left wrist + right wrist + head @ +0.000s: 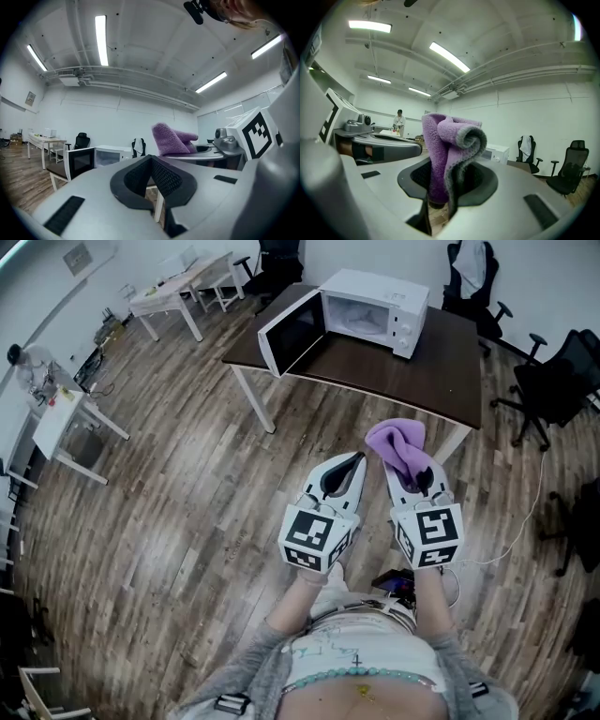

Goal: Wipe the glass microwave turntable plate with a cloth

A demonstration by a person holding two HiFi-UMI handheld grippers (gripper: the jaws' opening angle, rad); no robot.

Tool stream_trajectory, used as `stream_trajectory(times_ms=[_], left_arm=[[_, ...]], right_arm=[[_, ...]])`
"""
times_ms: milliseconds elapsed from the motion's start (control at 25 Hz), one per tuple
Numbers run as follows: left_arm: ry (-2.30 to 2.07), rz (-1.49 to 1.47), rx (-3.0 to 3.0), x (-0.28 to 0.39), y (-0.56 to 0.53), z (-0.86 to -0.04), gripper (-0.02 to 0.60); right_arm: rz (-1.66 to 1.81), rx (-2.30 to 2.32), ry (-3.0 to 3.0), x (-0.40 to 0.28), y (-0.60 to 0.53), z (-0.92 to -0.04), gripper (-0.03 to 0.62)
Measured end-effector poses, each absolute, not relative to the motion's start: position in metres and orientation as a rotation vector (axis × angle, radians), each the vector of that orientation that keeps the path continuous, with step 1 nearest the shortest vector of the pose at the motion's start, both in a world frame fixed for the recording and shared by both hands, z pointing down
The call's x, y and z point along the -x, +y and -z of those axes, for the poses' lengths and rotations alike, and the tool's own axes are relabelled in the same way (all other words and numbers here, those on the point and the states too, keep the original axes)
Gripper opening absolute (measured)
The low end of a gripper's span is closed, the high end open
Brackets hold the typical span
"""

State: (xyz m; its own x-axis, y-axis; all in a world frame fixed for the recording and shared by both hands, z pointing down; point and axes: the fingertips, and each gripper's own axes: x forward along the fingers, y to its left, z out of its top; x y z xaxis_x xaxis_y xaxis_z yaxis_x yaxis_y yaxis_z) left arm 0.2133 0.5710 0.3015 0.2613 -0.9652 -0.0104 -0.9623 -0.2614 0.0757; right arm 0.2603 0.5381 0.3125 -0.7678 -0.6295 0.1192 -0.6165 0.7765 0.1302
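Cloth (397,446), purple and folded, is being gripped between the jaws of the right gripper (411,471), low and right of centre in the head view, with its free end standing up past the tips. The left gripper (351,463) is being held just beside it, its jaws closed together on nothing. Both are being pointed toward the white microwave (370,310), which is standing with its door (291,334) open on the dark worktop (445,367) at upper centre, well apart from them. The glass plate cannot be made out inside.

the cloth's (452,140) lower end is hidden inside the right claw (443,187).
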Motion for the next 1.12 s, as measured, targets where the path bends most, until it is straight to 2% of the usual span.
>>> stream_trajectory(times_ms=[400,800,1120], left_arm=[[-1.820,0.055,-2.446,-0.145,0.538,-0.321,0.011],[-1.817,0.077,-2.408,-0.114,0.521,-0.333,0.011],[-1.885,0.077,-2.342,-0.076,0.467,-0.338,0.011]], right_arm=[[0.063,-1.029,-2.772,-0.197,0.507,-0.335,0.115],[0.033,-1.007,-2.748,-0.169,0.488,-0.350,0.116],[0.036,-0.917,-2.780,-0.125,0.433,-0.351,0.115]])
